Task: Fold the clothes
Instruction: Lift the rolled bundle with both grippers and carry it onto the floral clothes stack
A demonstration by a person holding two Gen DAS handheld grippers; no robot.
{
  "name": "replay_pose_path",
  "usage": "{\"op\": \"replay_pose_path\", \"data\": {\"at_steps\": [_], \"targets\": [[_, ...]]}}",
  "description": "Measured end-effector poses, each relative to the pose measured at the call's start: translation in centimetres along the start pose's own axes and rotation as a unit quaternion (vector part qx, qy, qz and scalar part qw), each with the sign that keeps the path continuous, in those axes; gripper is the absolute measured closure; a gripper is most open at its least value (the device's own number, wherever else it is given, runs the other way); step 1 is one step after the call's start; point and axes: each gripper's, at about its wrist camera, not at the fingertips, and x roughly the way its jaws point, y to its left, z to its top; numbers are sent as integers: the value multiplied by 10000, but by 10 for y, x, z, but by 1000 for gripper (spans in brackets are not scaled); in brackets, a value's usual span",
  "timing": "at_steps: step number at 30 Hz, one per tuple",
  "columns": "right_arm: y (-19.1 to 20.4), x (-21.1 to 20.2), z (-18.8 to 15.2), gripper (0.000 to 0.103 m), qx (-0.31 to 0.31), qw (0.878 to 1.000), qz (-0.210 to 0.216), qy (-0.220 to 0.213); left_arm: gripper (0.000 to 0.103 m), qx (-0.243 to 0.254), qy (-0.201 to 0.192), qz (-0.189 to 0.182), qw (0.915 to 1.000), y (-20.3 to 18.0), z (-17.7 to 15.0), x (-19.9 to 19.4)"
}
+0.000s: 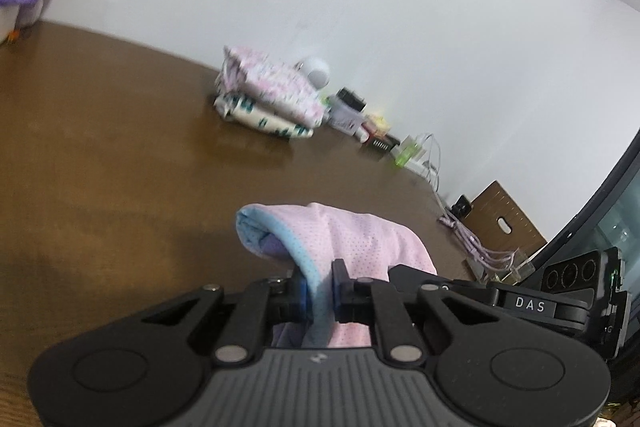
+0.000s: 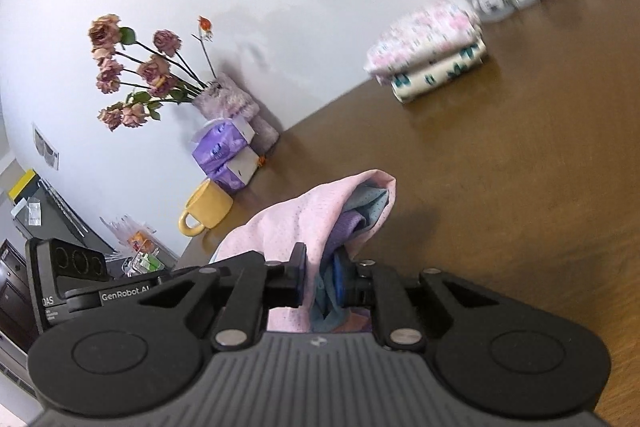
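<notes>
I cannot see most of the pink garment (image 1: 360, 239): in both wrist views it drops behind the gripper bodies, so its lower part and overall shape are hidden. Both views are also blurred, and the small clutter along the wall is hard to identify. My left gripper (image 1: 320, 287) has its jaws drawn narrow, pinching a fold of the garment where a light blue edge runs between the pads; the cloth bunches up just ahead of the fingers, above the brown table (image 1: 100, 147). My right gripper (image 2: 320, 279) is likewise clamped narrow on the same garment, with pink, blue and purple layers squeezed between its pads. Well beyond both grippers, a folded stack (image 2: 432, 47) of two patterned cloths lies on the table near the wall.
</notes>
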Motion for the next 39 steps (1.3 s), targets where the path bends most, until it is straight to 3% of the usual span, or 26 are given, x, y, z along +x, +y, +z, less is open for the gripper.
{"op": "replay_pose_path", "data": {"at_steps": [10, 20, 31, 39], "targets": [[32, -6, 53, 90, -632, 9972, -73, -394, 93, 435, -391, 41, 9983, -33, 60, -6], [31, 9, 128, 90, -826, 9945, -163, -630, 93, 738, -643, 86, 9952, -57, 131, 28], [-3, 82, 227, 90, -744, 9946, -409, -602, 93, 584, -760, 271, 9950, -31, 214, 115], [-65, 157, 274, 90, -318, 9971, -552, -411, 93, 245, -509, 415, 9975, 14, 253, 200]]}}
